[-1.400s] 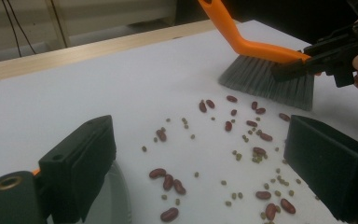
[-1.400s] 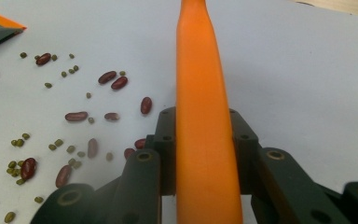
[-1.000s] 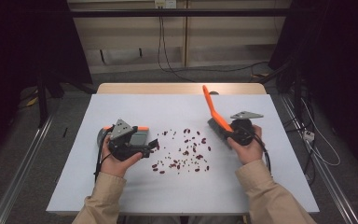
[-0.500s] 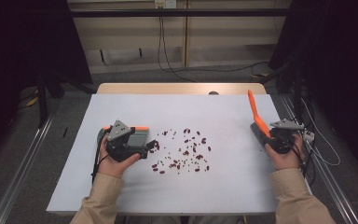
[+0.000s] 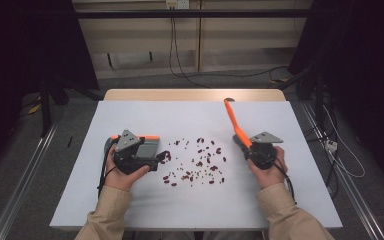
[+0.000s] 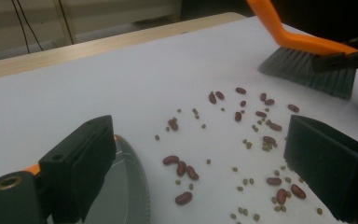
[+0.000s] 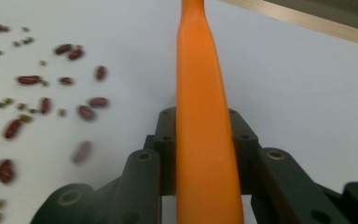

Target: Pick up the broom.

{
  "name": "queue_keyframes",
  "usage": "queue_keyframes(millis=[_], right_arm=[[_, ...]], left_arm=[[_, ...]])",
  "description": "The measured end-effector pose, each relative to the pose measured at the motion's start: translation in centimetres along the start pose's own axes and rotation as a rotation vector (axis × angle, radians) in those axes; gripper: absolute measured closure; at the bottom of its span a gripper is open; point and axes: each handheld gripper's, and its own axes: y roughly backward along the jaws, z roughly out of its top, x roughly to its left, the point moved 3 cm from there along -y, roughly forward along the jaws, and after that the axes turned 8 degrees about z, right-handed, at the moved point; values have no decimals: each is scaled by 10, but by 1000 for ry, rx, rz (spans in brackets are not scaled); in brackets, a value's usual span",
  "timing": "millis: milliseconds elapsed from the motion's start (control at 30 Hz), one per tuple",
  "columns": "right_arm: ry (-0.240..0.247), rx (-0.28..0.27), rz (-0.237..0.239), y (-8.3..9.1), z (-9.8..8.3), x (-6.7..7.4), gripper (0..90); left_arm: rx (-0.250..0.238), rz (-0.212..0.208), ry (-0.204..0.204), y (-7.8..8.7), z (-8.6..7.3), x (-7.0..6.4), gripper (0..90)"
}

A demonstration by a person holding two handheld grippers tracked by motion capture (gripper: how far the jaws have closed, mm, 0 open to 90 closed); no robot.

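So the right gripper (image 5: 252, 148) is clamping the brush (image 5: 235, 125) by its orange handle, jaws closed tight on either side of it in the right gripper view, with the handle slanting up and toward the far side and the bristles (image 6: 310, 70) hanging just right of the beans (image 5: 196, 161). The left gripper (image 5: 152, 159) is sitting at the left edge of the spill; its jaws are standing wide apart in its own view, pressing on nothing, with the dustpan (image 6: 121, 186) lying just below and between them (whether any part of the gripper is bearing on the pan I cannot tell). The beans are lying scattered mid-table between the two hands, red ones and small green ones mixed.

To sweep well, I judge the bristles should be coming down flat on the table (image 5: 180, 120) at the far-right fringe of the scatter, behind the outermost beans, then drawing left in short, light strokes toward the pan. Hard flicks would likely be sending the round green ones rolling past the lip. The pan wants steadying with its edge flush to the surface, or beans will be slipping under it. Working near and far stragglers inward first should be keeping the pile narrow.
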Motion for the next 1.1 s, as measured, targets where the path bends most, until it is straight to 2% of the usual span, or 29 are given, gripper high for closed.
queue_keyframes(millis=[33,200,233,333,367,467,633,733,800,900,933,1000,1100], right_arm=[[12,-2,1,-4,3,8,714],[-17,-34,83,-19,14,36,714],[-9,-34,77,-21,15,40,714],[-11,-47,101,-25,18,46,714],[-25,-51,125,-27,19,46,714],[-39,-62,127,-26,20,42,714],[-72,-87,85,-15,23,17,714],[-64,-53,78,-15,20,9,712],[-52,-27,66,-18,17,7,711],[-55,-33,78,-19,15,8,706],[-61,-35,87,-19,16,8,692],[-64,-37,91,-19,18,9,594],[-54,-23,85,-18,25,8,559]], left_arm=[[3,1,3,0,-1,0,89],[3,5,6,0,-2,3,89],[4,5,3,1,-3,3,89],[3,5,6,1,-2,3,89],[3,3,2,1,-2,4,89],[1,4,6,1,-3,4,89],[4,5,2,0,-4,4,89],[5,4,4,0,-4,3,89],[5,2,4,0,-4,3,89],[4,4,6,1,-4,4,89],[6,5,6,1,-4,4,89],[6,3,6,1,-4,4,89],[-2,0,11,1,-4,3,89]])
